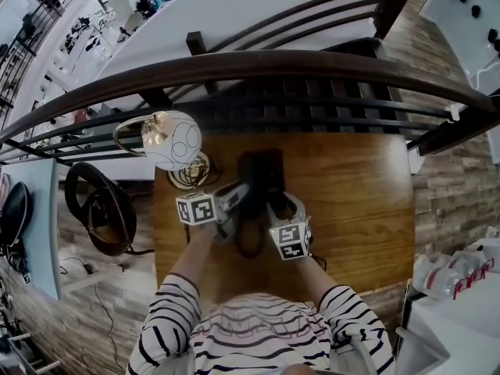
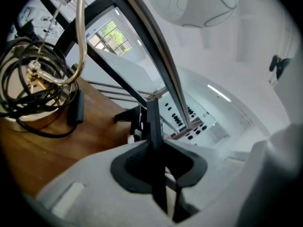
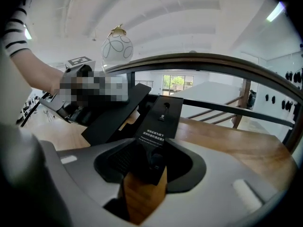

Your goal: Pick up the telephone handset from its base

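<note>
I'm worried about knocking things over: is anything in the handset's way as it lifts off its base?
Nothing visible blocks it. The handset, clamped in the jaws of the left gripper, is tilted up beside the telephone base with open air above. The globe lamp stands off to the left, clear of it.

Wooden table (image 1: 359, 201) beside a dark curved railing (image 1: 312, 67), white globe lamp (image 1: 173, 139), plank floor (image 1: 449, 186).
</note>
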